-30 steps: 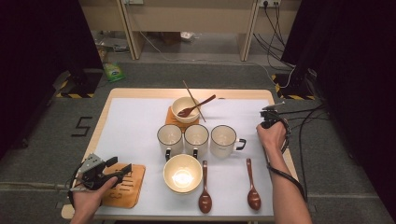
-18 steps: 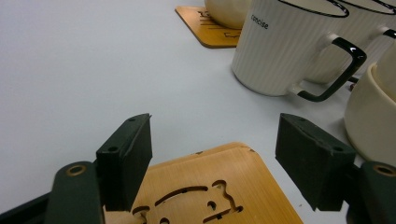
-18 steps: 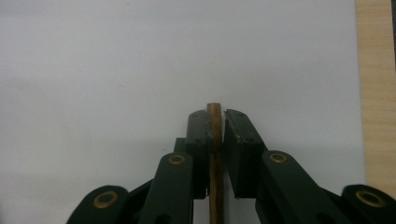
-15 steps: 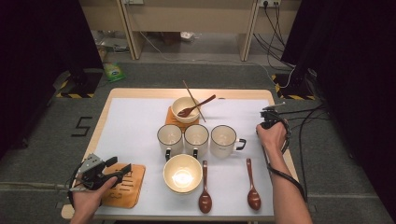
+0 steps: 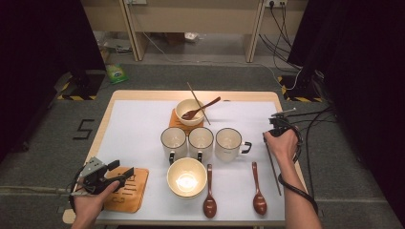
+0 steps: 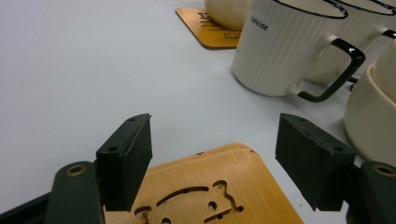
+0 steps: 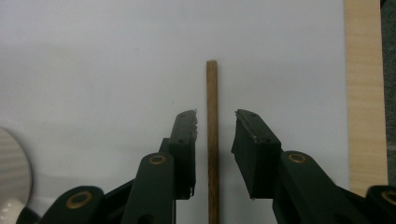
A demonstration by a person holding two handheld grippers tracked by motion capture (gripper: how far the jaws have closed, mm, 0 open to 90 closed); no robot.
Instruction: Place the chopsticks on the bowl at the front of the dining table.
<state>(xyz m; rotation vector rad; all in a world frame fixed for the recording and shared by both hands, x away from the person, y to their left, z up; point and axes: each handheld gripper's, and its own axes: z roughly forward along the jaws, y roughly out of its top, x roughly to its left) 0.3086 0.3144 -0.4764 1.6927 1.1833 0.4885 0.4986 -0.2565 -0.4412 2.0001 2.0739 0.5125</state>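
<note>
A thin wooden chopstick [image 7: 212,84] lies flat on the white mat [image 5: 138,129] near the table's right edge. It passes between the jaws of my right gripper [image 7: 214,116], which have just been opening, and the pads stand clear of it on both sides. From above, the chopstick [image 5: 273,167] runs toward the front edge from under the right hand and right gripper [image 5: 279,123]. At the front left, my left gripper [image 5: 122,171] hangs open over a wooden coaster [image 5: 129,193]. Its jaws stand wide, with the left gripper [image 6: 215,135] just above the coaster [image 6: 205,186] and nothing in it.
Three white mugs [image 5: 201,140] stand in a row mid-table. A cream bowl [image 5: 186,176] sits in front of them. Behind, another bowl [image 5: 189,112] holds a spoon and a chopstick, on a coaster. Two wooden spoons [image 5: 209,195] [image 5: 258,191] lie at the front.
</note>
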